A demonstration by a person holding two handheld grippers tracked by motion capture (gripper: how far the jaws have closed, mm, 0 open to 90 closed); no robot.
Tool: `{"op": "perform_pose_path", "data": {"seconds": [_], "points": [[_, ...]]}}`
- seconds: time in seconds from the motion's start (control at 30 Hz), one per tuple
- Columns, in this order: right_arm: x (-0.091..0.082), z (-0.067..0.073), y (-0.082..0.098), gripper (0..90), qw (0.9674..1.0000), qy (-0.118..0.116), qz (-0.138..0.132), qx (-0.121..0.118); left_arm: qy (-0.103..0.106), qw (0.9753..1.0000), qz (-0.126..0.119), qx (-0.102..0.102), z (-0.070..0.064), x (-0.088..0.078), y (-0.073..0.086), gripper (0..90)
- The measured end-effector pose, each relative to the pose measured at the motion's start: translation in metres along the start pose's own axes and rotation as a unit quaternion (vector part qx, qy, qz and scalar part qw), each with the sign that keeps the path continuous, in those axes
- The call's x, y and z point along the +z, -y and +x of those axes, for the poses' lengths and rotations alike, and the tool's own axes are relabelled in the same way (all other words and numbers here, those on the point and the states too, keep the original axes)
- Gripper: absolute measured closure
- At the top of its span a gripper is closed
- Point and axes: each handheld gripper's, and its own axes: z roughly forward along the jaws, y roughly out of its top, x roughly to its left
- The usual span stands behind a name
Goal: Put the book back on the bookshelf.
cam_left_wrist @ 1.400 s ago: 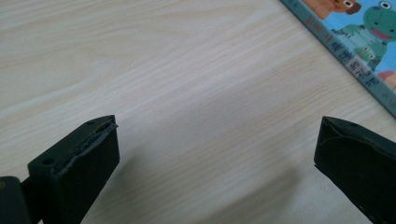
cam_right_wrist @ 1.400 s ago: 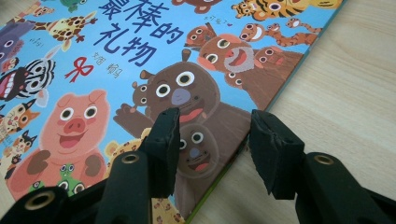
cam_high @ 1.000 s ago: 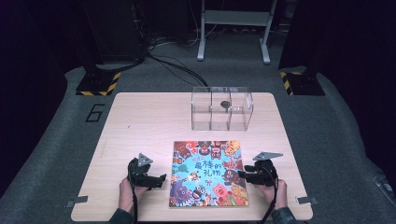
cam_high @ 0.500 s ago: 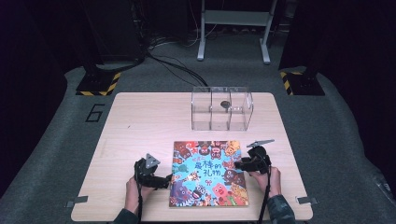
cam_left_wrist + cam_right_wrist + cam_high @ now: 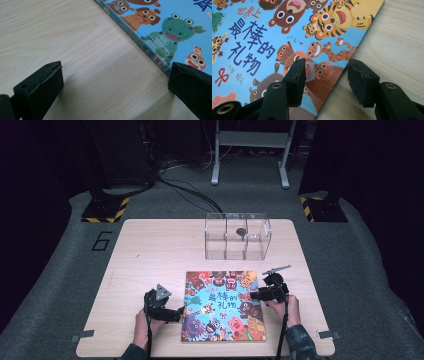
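High view: dark object inside clear box

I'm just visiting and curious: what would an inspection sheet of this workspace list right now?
Surface: pale wooden table, bare around the things.
Job's things: picture book lying flat, closed, cover up.
Clutter: clear plastic box with compartments at the far side, a small dark thing inside.
Tools: left tool open, beside the book's left edge; right tool has just been opening, its jaws astride the book's right edge, not pressing.
Cables: one trails from each tool; more lie on the floor behind.
Surroundings: grey floor, a "6" marking, striped bases, metal stand.
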Motion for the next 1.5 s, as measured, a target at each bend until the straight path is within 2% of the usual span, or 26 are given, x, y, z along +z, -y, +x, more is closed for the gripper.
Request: {"op": "perform_pose_path", "data": {"seconds": [0.13,0.2,0.23,0.37,0.47,0.5,0.57,0.63,0.73,0.8,0.97,1.1,1.27,1.33,1.5], "points": [[0.000,-0.001,-0.002,49.0,0.9999,-0.002,0.007,0.009,0.000,1.0000,0.000,0.001,0.000,0.000,0.000,0.0],[0.000,0.001,-0.003,50.7,0.9998,0.005,0.014,0.014,0.000,1.0000,0.000,0.001,0.000,0.000,0.000,0.0],[-0.001,0.002,-0.005,51.0,0.9992,0.005,0.028,0.028,0.000,1.0000,0.000,0.001,0.000,0.000,0.000,0.0],[0.000,0.002,-0.009,51.0,0.9987,0.011,0.039,0.030,0.000,1.0000,0.000,0.001,0.000,0.000,0.000,0.0],[0.001,0.003,-0.009,50.8,0.9988,0.012,0.034,0.032,0.000,1.0000,0.000,0.000,0.000,0.000,0.000,0.0],[0.000,0.001,-0.008,50.9,0.9988,0.003,0.034,0.034,0.000,1.0000,0.000,0.000,0.000,0.000,0.000,0.0],[-0.001,0.000,-0.008,50.8,0.9986,-0.002,0.032,0.042,0.000,1.0000,0.000,0.001,0.000,0.000,0.000,0.0],[-0.001,-0.001,-0.007,50.7,0.9987,-0.005,0.031,0.040,0.000,1.0000,0.000,0.001,0.000,0.000,0.000,0.0],[-0.002,-0.004,-0.006,50.6,0.9981,-0.020,0.024,0.053,0.000,1.0000,0.001,0.002,0.000,0.000,0.000,0.0],[-0.002,-0.004,-0.006,50.4,0.9979,-0.020,0.028,0.055,0.000,1.0000,0.001,0.002,0.000,0.000,0.000,0.0],[-0.004,-0.007,-0.005,50.0,0.9969,-0.036,0.022,0.066,0.000,1.0000,0.001,0.002,0.000,0.000,0.000,0.0],[-0.006,-0.010,-0.005,50.0,0.9962,-0.049,0.015,0.071,0.000,1.0000,0.001,0.002,0.000,0.000,0.000,0.0],[-0.009,-0.009,-0.005,49.9,0.9961,-0.050,0.011,0.071,0.000,1.0000,0.001,0.002,0.000,0.000,0.000,0.0],[-0.011,-0.011,-0.005,49.9,0.9952,-0.061,0.003,0.077,0.000,1.0000,0.001,0.002,0.000,0.000,0.000,0.0],[-0.013,-0.013,-0.004,50.1,0.9946,-0.070,-0.003,0.076,0.000,1.0000,0.001,0.002,0.000,0.000,0.000,0.1]]}}
